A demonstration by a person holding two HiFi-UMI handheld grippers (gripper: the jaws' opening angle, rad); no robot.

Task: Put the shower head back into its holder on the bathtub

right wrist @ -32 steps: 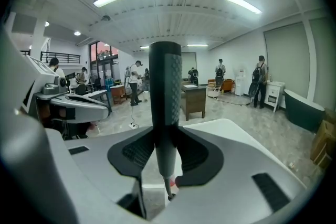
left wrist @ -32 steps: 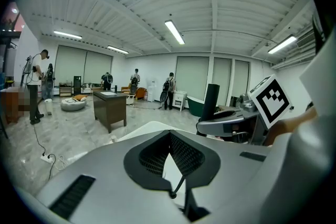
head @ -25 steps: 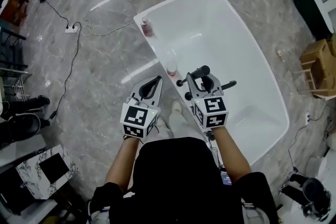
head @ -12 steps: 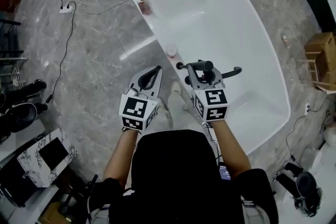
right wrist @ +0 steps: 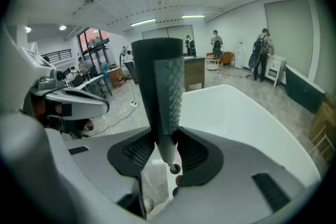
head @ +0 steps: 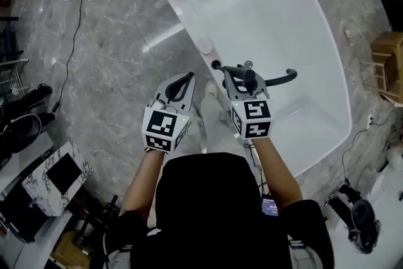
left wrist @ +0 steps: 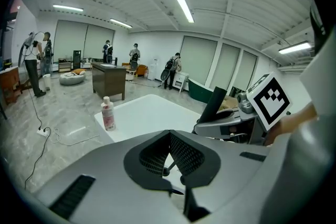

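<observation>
While the right claw [head: 243, 77] clenches the shower head [head: 281, 79] over the bathtub [head: 264, 3] | left claw [head: 187, 77] clenched shut.

The bathtub [head: 302, 16] is smooth, glossy white. The floor [head: 107, 72] looks like polished grey marble and mirrors the lamps. The shower head [right wrist: 167, 86] is matt black with a dimpled grey face. The bottle [left wrist: 108, 115] is pinkish plastic.
</observation>
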